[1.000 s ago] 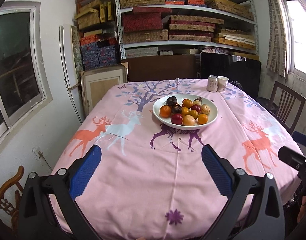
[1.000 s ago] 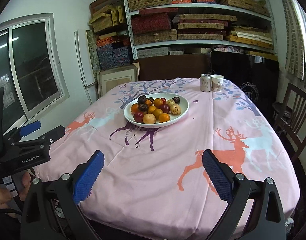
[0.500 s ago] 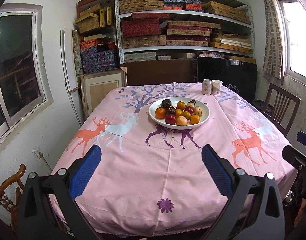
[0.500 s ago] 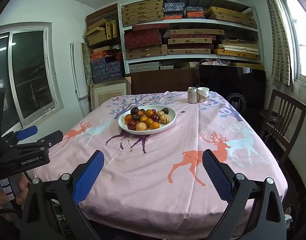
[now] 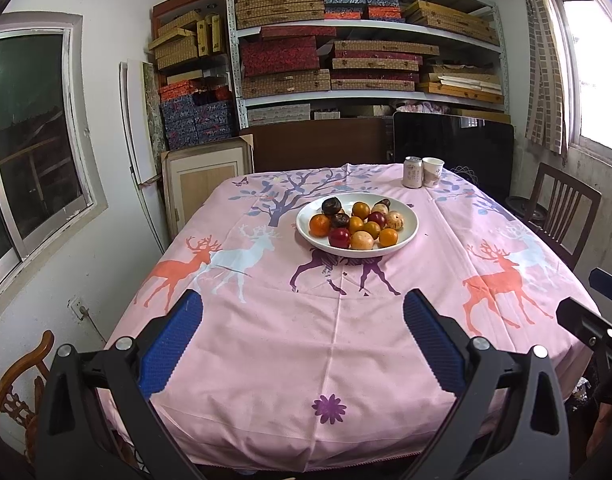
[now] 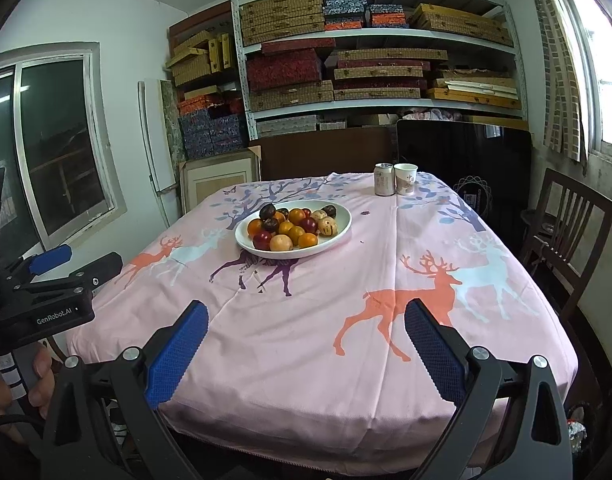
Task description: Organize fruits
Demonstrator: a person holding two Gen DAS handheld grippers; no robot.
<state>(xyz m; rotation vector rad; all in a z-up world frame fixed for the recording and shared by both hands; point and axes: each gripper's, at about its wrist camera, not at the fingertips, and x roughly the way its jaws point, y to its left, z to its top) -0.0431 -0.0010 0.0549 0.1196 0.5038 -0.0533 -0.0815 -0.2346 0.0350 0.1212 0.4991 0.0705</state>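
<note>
On the table (image 5: 266, 360), the bowl (image 5: 405, 236) of fruit (image 5: 355, 226) sat at twelve o'clock, well apart from the left gripper (image 5: 302, 340) and right gripper (image 6: 306, 344), both wide open, empty and level at six o'clock; piled round fruit could probably roll if nudged.

Desk (image 5: 266, 360), wearing a pink deer-print cloth (image 5: 234, 256). Sitting on it: white plate (image 5: 405, 236) holding mixed fruits (image 5: 355, 224), resting left of centre toward the far side; drink can (image 5: 412, 172) and paper cup (image 5: 432, 172) standing just beside each other at the far right edge.
</note>
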